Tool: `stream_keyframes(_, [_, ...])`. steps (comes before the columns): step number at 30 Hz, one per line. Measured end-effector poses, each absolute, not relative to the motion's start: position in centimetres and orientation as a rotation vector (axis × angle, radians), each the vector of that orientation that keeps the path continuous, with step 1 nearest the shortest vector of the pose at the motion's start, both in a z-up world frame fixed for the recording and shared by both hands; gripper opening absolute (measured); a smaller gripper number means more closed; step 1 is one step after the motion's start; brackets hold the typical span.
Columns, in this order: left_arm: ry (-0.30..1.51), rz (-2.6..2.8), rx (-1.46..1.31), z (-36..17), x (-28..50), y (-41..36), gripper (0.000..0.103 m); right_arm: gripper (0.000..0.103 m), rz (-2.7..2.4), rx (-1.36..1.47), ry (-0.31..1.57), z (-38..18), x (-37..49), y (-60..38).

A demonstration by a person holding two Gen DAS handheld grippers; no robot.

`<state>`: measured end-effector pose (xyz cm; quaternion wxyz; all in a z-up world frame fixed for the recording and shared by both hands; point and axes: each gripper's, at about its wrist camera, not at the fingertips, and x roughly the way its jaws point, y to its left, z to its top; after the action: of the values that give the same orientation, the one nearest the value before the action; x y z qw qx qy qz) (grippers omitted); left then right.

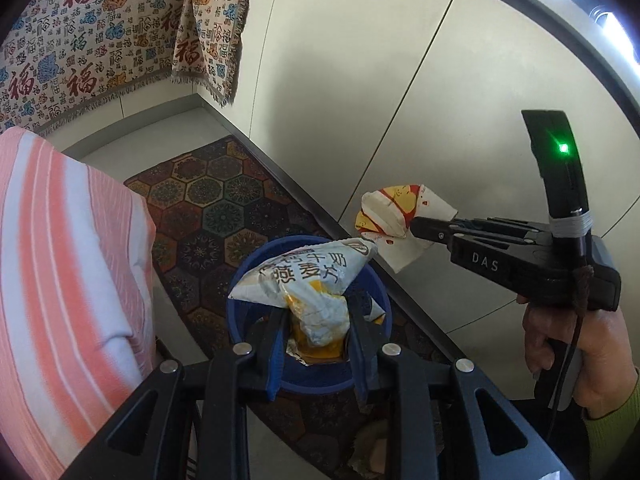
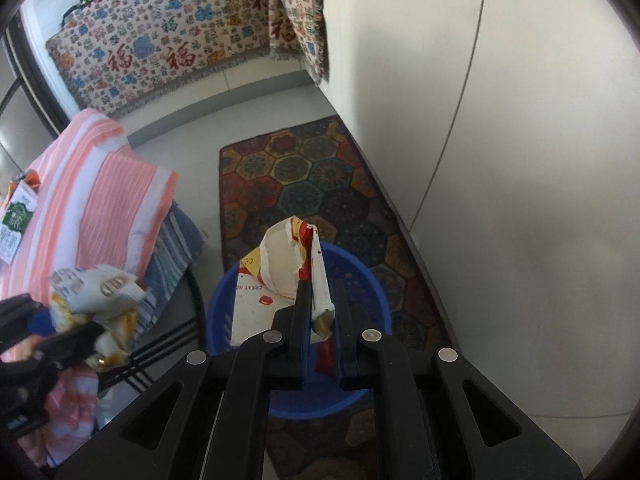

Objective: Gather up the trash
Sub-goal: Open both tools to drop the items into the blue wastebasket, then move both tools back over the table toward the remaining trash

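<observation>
My left gripper [image 1: 318, 316] is shut on a crumpled white and yellow snack bag [image 1: 308, 280] printed with dark characters, held right over the blue bin [image 1: 236, 320]. To the right, a hand carries my right gripper [image 1: 416, 228], shut on a white, red and yellow paper wrapper [image 1: 400, 208]. In the right wrist view the right gripper [image 2: 320, 292] pinches that wrapper [image 2: 280, 264] above the blue bin [image 2: 360, 280]. The left gripper [image 2: 68, 330] with the snack bag [image 2: 92, 292] shows at the left edge.
The bin stands on a dark hexagon-patterned rug [image 2: 320, 176] along a white wall. A pink and white striped cloth [image 2: 100, 200] lies to the left, with a green and white carton [image 2: 14, 220] on it. A cloth with red characters [image 2: 160, 48] hangs behind.
</observation>
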<state>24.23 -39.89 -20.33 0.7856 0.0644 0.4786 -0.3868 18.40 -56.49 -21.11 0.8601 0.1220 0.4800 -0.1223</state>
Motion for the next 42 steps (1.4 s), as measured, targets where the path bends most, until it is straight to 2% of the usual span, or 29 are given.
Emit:
stream_keyframes(10, [1.087,-0.834,0.168,-24.2,25.6,-42.4,0.028,0.009,-0.269,0.289,1.023,-21.9,19.2,-57.6])
stream_keyframes(12, [1.083,-0.837,0.183,-24.8,25.6,-42.9,0.029,0.012,-0.27,0.306,1.011,-21.9,19.5,-57.7])
stream_keyframes(13, [1.081,-0.844,0.191,-25.0,25.4,-43.1,0.034,0.012,-0.269,0.317,1.006,-22.0,19.5,-57.9])
stream_keyframes(14, [1.079,-0.854,0.197,-25.4,25.4,-43.5,0.041,0.02,-0.269,0.326,1.003,-22.1,19.5,-58.0])
stream_keyframes(15, [1.072,-0.859,0.2,-25.7,25.5,-43.8,0.057,0.027,-0.271,0.331,0.998,-22.0,19.5,-58.0])
stream_keyframes(16, [1.06,-0.848,0.209,-25.9,25.5,-44.0,0.063,0.029,-0.275,0.335,0.991,-21.9,19.5,-58.1])
stream_keyframes(19, [1.05,-0.829,0.205,-26.1,25.7,-44.6,0.063,0.03,-0.284,0.346,0.965,-21.3,19.3,-58.2])
stream_keyframes(23, [1.017,-0.828,0.163,-24.4,25.3,-43.1,0.063,0.041,-0.304,0.335,0.915,-20.3,18.7,-57.9])
stream_keyframes(25, [0.981,-0.822,0.163,-23.2,24.6,-42.1,0.063,0.05,-0.314,0.315,0.889,-19.7,18.6,-57.2])
stream_keyframes(27, [0.946,-0.816,0.17,-21.8,23.5,-40.7,0.063,0.068,-0.321,0.296,0.863,-19.2,18.5,-56.4])
stream_keyframes(28, [0.928,-0.813,0.174,-21.1,22.8,-39.8,0.063,0.071,-0.319,0.287,0.852,-18.9,18.6,-56.0])
stream_keyframes(31, [0.89,-0.79,0.19,-19.4,20.9,-36.8,0.064,0.075,-0.296,0.262,0.816,-18.0,18.3,-54.1])
stream_keyframes(35, [0.872,-0.746,0.199,-17.8,18.9,-31.4,0.064,0.086,-0.232,0.211,0.771,-16.9,17.9,-50.7])
stream_keyframes(42, [0.882,-0.562,0.185,-17.1,17.3,-19.7,0.064,0.087,-0.057,0.119,0.74,-15.9,18.4,-41.6])
